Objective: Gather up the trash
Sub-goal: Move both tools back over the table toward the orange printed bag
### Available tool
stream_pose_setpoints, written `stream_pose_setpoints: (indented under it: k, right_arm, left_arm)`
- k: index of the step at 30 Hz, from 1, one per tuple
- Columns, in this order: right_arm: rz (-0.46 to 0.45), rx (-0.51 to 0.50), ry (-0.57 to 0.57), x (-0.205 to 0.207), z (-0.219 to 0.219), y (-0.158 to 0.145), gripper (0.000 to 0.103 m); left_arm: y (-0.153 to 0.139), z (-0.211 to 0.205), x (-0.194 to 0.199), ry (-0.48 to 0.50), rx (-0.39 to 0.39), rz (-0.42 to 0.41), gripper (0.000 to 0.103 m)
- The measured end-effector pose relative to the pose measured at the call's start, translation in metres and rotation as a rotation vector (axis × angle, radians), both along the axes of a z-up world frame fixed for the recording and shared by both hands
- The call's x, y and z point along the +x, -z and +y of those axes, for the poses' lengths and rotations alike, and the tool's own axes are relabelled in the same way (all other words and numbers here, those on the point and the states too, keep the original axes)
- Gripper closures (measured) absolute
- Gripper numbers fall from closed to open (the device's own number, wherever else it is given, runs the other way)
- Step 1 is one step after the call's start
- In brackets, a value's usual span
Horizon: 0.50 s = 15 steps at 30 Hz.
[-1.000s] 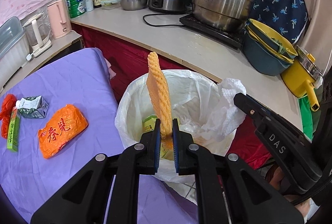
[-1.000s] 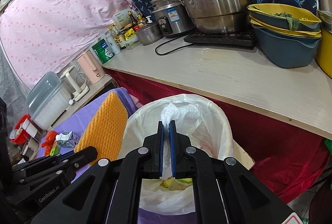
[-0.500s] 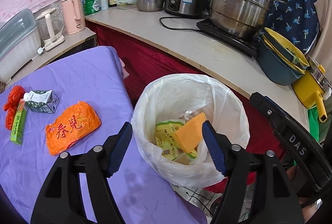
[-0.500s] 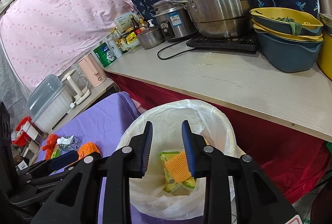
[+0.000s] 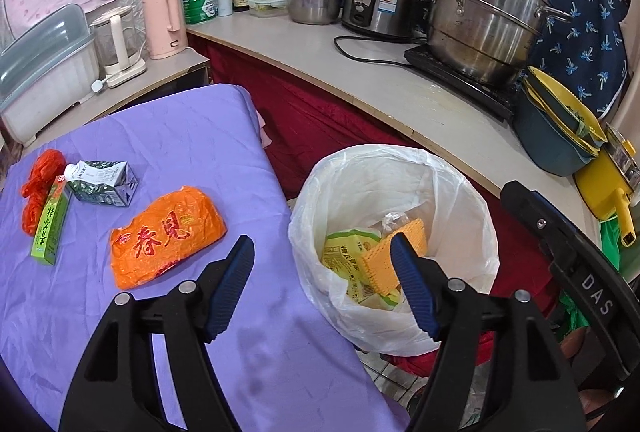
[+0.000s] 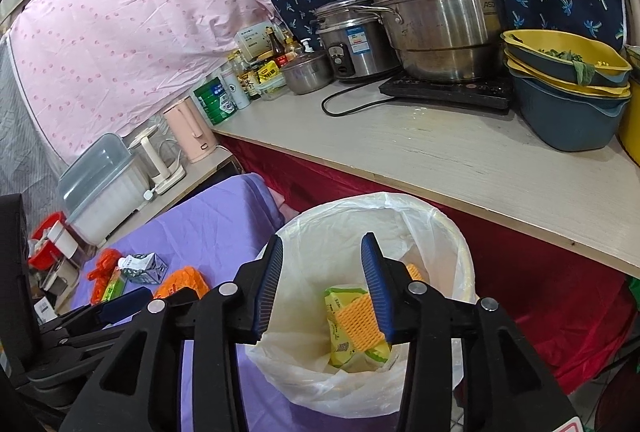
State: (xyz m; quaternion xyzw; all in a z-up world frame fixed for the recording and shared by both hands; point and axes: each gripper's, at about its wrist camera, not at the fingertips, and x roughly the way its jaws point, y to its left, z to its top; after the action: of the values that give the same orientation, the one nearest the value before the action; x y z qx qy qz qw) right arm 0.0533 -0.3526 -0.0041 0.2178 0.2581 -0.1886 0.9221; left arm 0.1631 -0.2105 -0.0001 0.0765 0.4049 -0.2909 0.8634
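Observation:
A bin lined with a white bag (image 5: 400, 157) stands beside the purple table (image 5: 180, 127). Inside it lie an orange foam net (image 5: 414, 238) and a green-yellow packet (image 5: 344, 252). My left gripper (image 5: 320, 252) hangs open and empty over the table edge and the bin rim. My right gripper (image 6: 322, 248) hovers above the bin (image 6: 400, 201) with its jaws opening and nothing between them; the foam net (image 6: 358, 320) lies below. On the table lie an orange packet (image 5: 168, 236), a milk carton (image 5: 104, 183), a green box (image 5: 50, 228) and a red plastic bag (image 5: 40, 171).
Behind the bin runs a pale counter (image 5: 400, 99) over a red cloth. It bears a steel steamer (image 5: 488, 19), a rice cooker (image 5: 380, 3), stacked basins (image 5: 556, 127) and bottles. A pink kettle (image 5: 164, 19) and a lidded plastic box (image 5: 44, 63) stand past the table.
My left gripper opened and the orange foam net dropped into the bin. My right gripper let go of the bag's rim and keeps widening. The left view swung toward the table.

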Motion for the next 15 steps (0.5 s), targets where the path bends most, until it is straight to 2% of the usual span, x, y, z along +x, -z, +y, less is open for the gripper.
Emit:
stream_pose_setpoints:
  k: [15]
  right_arm:
    - [0.021, -0.02, -0.097, 0.025, 0.058, -0.002, 0.055]
  left_arm:
    - [0.0, 0.067, 0.019, -0.113, -0.028, 0.015, 0.036]
